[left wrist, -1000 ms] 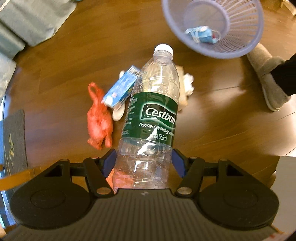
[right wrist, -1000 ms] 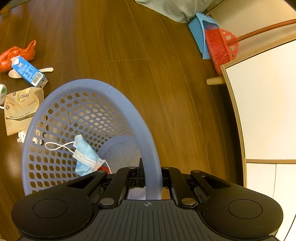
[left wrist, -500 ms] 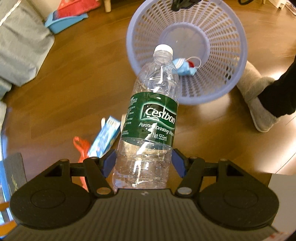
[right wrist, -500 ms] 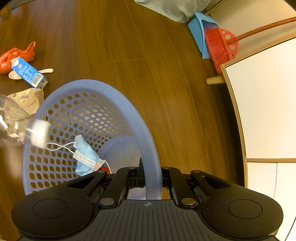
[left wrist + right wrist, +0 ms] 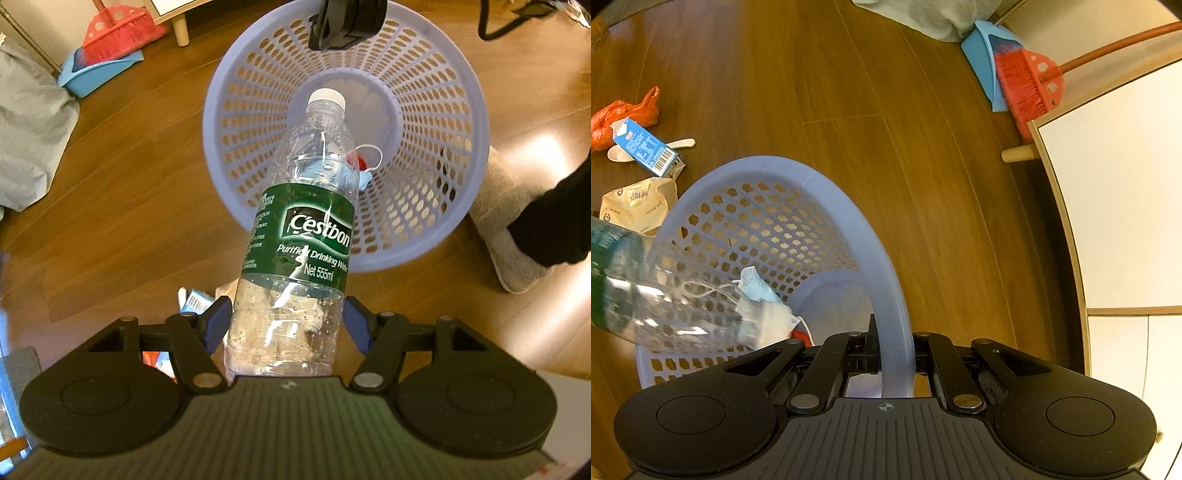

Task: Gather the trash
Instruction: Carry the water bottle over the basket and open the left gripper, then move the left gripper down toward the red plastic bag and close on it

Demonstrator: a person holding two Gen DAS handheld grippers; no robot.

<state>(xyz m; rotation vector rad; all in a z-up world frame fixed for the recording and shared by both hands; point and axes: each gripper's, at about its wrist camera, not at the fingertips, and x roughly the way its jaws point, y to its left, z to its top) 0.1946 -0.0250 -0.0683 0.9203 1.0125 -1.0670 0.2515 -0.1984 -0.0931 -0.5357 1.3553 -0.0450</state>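
My left gripper (image 5: pixel 288 325) is shut on a clear water bottle (image 5: pixel 303 236) with a green label and white cap. Its neck points into the mouth of the tilted lavender basket (image 5: pixel 424 122). My right gripper (image 5: pixel 892 354) is shut on the basket's rim (image 5: pixel 886 288), and in the left wrist view it shows as a dark shape at the basket's far edge. The bottle (image 5: pixel 665 291) enters the basket from the left in the right wrist view. A blue face mask (image 5: pixel 757 290) lies inside the basket.
On the wooden floor left of the basket lie a blue carton (image 5: pixel 646 147), a white spoon (image 5: pixel 620 152), an orange bag (image 5: pixel 624 112) and a beige pouch (image 5: pixel 635 206). A red broom and blue dustpan (image 5: pixel 1008 70) lean by a white cabinet (image 5: pixel 1115 206). A person's slippered foot (image 5: pixel 506 236) stands right of the basket.
The left gripper carried the bottle up from the floor litter toward the basket, and its neck now reaches into the opening. The right gripper kept hold of the rim.
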